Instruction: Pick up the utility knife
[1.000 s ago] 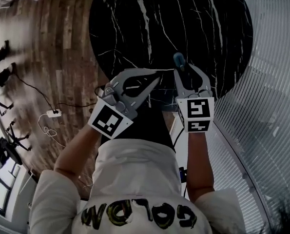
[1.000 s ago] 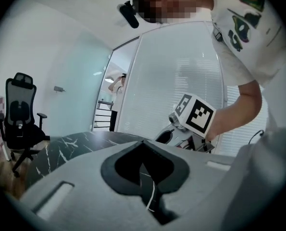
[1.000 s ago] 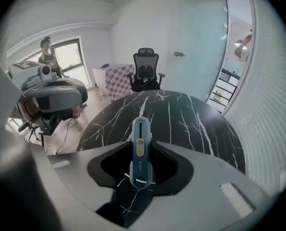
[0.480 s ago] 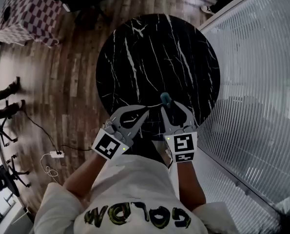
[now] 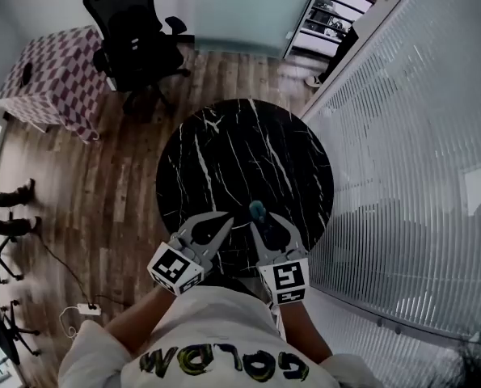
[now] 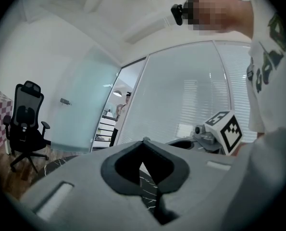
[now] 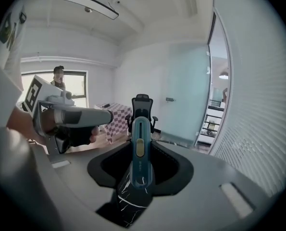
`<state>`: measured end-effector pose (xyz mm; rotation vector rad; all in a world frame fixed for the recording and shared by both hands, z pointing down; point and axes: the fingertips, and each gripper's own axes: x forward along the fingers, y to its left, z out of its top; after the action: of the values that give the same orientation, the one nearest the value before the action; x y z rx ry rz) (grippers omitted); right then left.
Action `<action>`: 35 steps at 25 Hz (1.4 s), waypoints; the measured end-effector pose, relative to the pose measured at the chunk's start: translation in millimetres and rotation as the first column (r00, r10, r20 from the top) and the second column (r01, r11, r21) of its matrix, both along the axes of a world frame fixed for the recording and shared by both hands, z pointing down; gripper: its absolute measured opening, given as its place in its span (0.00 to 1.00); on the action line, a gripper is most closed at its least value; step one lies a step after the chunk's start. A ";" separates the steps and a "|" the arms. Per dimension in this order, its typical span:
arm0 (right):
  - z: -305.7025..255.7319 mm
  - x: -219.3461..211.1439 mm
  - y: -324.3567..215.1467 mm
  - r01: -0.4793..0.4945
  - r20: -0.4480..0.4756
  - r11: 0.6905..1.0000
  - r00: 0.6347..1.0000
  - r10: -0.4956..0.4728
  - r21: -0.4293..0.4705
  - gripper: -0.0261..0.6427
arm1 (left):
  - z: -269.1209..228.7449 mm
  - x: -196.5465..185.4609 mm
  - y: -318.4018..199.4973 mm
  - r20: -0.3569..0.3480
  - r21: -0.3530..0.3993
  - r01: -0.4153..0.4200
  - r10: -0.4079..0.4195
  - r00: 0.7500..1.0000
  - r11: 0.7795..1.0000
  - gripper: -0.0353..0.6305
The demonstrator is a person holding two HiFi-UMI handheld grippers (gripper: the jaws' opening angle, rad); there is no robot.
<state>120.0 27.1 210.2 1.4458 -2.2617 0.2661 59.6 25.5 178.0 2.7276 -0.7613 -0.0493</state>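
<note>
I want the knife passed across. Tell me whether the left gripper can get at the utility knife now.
Probably yes. The left gripper is beside the right gripper with nothing between, and the utility knife sticks out past the right jaws. But the left jaws are together and must open first.

An office chair (image 5: pixel 135 35) stands upper left of the central worktop (image 5: pixel 224 152), with the left hand-held gripper (image 5: pixel 227 220) and right hand-held gripper (image 5: pixel 261 217) over its lower edge.
</note>
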 end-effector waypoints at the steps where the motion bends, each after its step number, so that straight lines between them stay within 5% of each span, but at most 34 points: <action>1: -6.6 -1.1 2.4 0.009 -0.003 1.000 1.000 -0.009 0.025 0.23 | -4.8 1.4 2.5 -0.008 -0.006 0.002 -0.002 1.000 1.000 0.06; 19: -134.0 7.3 15.4 0.014 0.169 0.944 0.983 -0.074 0.331 0.23 | -103.0 0.4 12.8 -0.092 0.057 0.007 -0.001 0.996 0.998 0.06; 35: -155.2 -3.6 23.9 0.038 0.247 0.932 0.959 -0.135 0.360 0.23 | -120.7 1.8 18.5 -0.097 0.076 0.013 -0.005 0.995 0.997 0.06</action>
<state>116.4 50.9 55.0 1.5531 -2.6971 0.0258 61.4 44.0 57.3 2.7706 -0.7591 -0.2148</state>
